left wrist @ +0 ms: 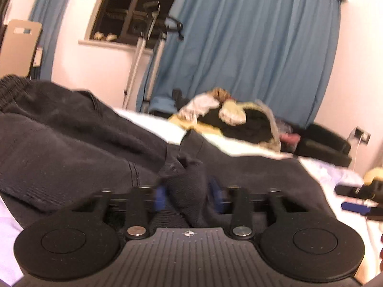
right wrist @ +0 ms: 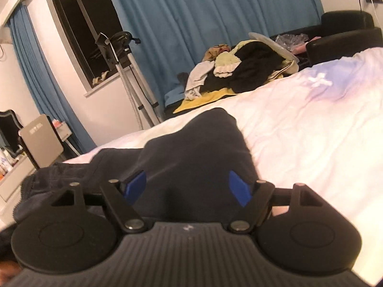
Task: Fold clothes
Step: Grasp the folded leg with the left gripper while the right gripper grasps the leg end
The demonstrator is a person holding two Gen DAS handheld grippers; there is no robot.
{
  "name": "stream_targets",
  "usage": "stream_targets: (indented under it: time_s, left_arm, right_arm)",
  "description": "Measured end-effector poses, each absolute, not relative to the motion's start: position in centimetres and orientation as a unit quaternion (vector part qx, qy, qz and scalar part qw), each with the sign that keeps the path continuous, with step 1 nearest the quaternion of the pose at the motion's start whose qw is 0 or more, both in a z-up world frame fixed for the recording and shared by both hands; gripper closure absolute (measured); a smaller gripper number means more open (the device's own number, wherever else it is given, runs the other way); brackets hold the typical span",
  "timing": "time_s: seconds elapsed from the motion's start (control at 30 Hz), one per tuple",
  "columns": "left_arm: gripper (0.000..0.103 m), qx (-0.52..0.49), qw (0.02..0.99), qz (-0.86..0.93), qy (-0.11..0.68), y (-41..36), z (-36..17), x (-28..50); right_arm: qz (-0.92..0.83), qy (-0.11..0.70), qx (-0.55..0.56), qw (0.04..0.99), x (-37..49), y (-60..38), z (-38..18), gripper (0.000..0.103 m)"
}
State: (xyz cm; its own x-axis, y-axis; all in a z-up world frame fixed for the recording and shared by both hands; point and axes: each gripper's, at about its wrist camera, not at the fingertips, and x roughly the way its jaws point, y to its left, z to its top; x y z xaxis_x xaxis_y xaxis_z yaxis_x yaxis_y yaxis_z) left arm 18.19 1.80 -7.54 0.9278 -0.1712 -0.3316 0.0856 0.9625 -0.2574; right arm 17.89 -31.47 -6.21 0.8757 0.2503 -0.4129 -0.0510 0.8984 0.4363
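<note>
Left claw point(left wrist: 186, 195) pinches bunched cuff of dark pants point(left wrist: 71, 138); pants stretch away up-left from it. Right claw point(right wrist: 189, 186) spread wide, cloth between fingers, not squeezed.

free: white bed point(right wrist: 311, 129) | blocked: clothes pile point(right wrist: 241, 71) beyond

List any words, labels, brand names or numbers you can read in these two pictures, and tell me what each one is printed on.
Readable text: none.
Small crosshair-like mark on the left claw's ribbed housing: a symbol, not letters.
Faint pale mark on the right claw's ribbed housing: too blurred to read.
Packages on the shelf at the left edge of the right wrist view: too small to read.
</note>
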Motion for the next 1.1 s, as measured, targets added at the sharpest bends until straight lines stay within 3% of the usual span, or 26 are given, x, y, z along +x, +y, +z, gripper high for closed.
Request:
stream_targets:
  time_s: [0.17,0.33,0.5,0.6,0.87,1.1]
  left_arm:
    - [0.083,-0.208,0.962,-0.056,0.169,2.9,-6.6,16.7]
    - [0.083,-0.176,0.959,-0.009,0.221,2.5,-8.1,17.5]
    - [0.082,-0.217,0.945,-0.018,0.245,3.9,-8.7,18.0]
    - [0.082,-0.208,0.946,-0.019,0.247,3.7,-8.7,18.0]
    - [0.081,-0.196,0.948,-0.02,0.251,3.7,-8.8,18.3]
    - [0.08,-0.189,0.949,-0.021,0.251,3.5,-8.8,18.2]
  right_arm:
    - [0.057,0.229,0.206,0.95,17.8,-32.1,-6.5,0.026]
    - [0.037,0.238,0.219,0.946,18.5,-33.6,-7.2,0.026]
    - [0.039,0.267,0.25,0.93,18.8,-34.2,-7.9,0.025]
    - [0.014,0.285,0.255,0.924,19.0,-34.4,-8.5,0.019]
    - [0.021,0.318,0.389,0.864,19.9,-36.6,-12.1,0.016]
    - [0.109,0.25,0.512,0.814,19.3,-37.6,-11.7,0.014]
